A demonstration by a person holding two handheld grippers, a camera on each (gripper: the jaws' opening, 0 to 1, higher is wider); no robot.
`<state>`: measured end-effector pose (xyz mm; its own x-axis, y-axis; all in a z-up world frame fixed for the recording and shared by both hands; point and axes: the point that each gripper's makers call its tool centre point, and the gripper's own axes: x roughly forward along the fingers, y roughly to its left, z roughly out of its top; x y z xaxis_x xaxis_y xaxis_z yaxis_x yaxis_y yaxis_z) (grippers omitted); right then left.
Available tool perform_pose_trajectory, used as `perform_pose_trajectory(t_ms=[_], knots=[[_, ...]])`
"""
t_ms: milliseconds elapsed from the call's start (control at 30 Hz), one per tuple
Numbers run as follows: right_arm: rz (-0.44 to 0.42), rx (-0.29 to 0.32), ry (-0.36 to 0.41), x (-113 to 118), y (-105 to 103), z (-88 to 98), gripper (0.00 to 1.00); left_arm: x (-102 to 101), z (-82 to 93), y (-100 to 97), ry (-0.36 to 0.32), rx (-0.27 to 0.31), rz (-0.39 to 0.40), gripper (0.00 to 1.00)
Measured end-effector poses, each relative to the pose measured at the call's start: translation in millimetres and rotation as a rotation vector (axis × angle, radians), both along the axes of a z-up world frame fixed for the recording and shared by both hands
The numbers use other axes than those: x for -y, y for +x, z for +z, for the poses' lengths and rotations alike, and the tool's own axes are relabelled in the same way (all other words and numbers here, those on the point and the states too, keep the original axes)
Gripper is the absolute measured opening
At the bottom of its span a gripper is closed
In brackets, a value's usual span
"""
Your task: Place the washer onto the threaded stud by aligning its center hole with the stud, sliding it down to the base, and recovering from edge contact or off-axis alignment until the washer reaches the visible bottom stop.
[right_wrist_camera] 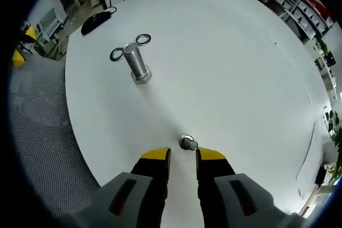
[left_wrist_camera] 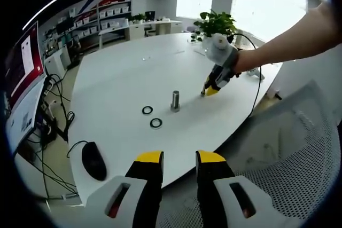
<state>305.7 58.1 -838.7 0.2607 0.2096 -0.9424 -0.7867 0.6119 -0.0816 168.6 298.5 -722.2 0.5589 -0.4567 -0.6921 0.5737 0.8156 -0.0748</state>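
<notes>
While both grippers (left_wrist_camera: 179, 158) (right_wrist_camera: 183, 156) stand unclenched, the round white table (right_wrist_camera: 224, 68) carries one upright steel stud (right_wrist_camera: 137, 65), two ring washers (right_wrist_camera: 142, 39) (right_wrist_camera: 117, 54), and one small nut (right_wrist_camera: 187, 142).

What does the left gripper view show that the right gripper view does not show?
Left gripper view: the right gripper held by a person's arm, a plant, and a monitor. Right gripper view: a small metal piece on the table just ahead of its jaws. Both: the white table, the upright stud, two washers, and a mouse.
</notes>
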Motion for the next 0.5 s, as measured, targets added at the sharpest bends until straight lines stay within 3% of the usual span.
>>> perform_pose_trajectory(t_ms=[367, 500], knots=[[-0.013, 0.064, 0.055, -1, -25, 24.4, 0.22, 2, 1.6, -0.3, -0.004, 0.009, -0.011, 0.22], [-0.038, 0.121, 0.113, -3, -25, 37.7, 0.22, 2, 2.1, -0.3, -0.006, 0.010, -0.011, 0.22]])
